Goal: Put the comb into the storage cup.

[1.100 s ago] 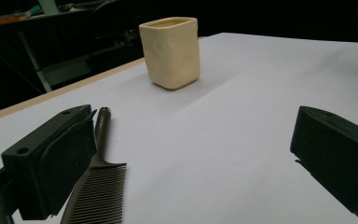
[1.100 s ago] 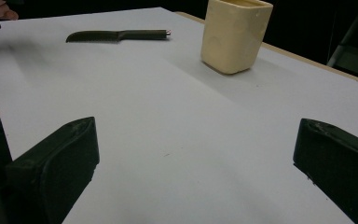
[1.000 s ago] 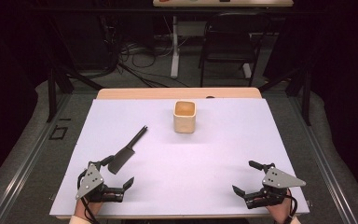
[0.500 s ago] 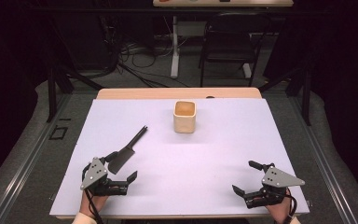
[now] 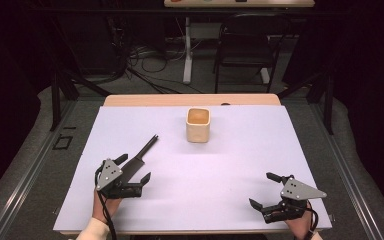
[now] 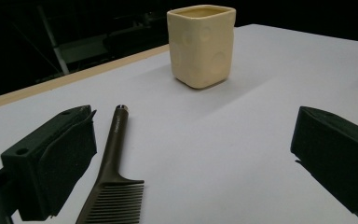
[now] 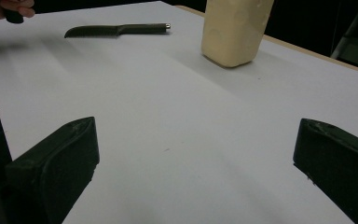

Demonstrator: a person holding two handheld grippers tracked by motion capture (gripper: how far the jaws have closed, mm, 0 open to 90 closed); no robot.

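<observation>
Here, comb flat between open left gripper jaws, untouched

I record a cream square cup standing upright on the white sheet, toward its far middle. The sheet covers a wooden table, bare only in a strip along the far edge. Beyond it I note a black chair, tangled cables on the floor and a white post.
</observation>
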